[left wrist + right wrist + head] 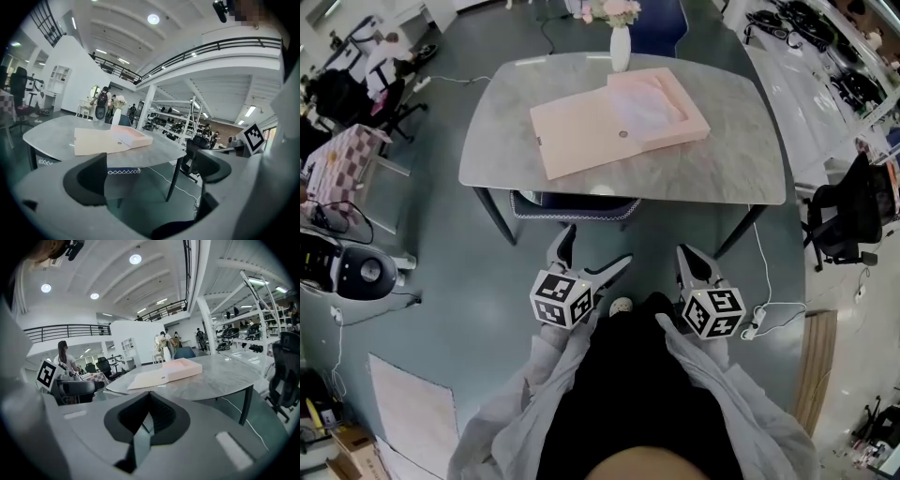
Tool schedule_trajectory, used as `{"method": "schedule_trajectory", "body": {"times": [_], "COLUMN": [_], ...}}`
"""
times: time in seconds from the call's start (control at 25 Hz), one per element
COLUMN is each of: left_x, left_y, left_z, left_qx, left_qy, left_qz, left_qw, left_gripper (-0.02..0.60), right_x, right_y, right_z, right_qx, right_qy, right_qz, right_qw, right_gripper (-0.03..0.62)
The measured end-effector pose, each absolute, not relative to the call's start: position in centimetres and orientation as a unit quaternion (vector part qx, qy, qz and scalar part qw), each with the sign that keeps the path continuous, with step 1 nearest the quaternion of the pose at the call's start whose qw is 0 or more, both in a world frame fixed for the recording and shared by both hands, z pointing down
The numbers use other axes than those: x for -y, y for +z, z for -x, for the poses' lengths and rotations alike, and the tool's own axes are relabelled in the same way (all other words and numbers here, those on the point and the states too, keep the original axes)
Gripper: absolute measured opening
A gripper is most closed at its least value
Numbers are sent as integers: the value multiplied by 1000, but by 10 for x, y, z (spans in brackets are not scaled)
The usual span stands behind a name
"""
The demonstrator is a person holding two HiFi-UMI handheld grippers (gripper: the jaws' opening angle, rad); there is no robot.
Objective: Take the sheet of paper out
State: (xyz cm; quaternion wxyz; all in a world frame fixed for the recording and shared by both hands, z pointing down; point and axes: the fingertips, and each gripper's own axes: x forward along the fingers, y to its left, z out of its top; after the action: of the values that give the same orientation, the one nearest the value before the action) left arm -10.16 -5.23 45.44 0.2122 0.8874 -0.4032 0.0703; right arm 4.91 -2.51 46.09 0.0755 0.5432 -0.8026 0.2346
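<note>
A pink box file [670, 127] lies open on the grey table [741, 159], its flat lid [577, 141] folded out to the left. A pale sheet of paper [647, 111] rests inside the box. Both grippers hang low by the person's body, well short of the table. My left gripper [595, 247] has its jaws spread wide with nothing between them. My right gripper [692, 255] has its jaws pressed together, empty. In the left gripper view the box [132, 137] sits far ahead of the gripper [150, 176]. The right gripper view shows the box [182, 369] beyond the closed gripper [149, 414].
A white vase of flowers [620, 42] stands at the table's far edge. A chair [572, 204] is tucked under the near side. A black office chair [844, 220] stands to the right, and a power strip [755, 328] lies on the floor.
</note>
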Motion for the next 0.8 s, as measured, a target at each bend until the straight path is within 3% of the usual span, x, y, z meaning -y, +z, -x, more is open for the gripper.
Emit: {"method": "schedule_trajectory", "body": {"times": [0.8], "left_x": [143], "left_y": [446], "left_z": [70], "left_qx": [414], "left_qy": [59], "left_qz": [-884], "left_qw": [211], "left_gripper": [589], "right_x": [120], "right_y": [467], "right_z": [-80], "right_qx": [812], "right_qy": [241], "right_qz": [-526], "right_qw": [78], "right_gripper": [11]}}
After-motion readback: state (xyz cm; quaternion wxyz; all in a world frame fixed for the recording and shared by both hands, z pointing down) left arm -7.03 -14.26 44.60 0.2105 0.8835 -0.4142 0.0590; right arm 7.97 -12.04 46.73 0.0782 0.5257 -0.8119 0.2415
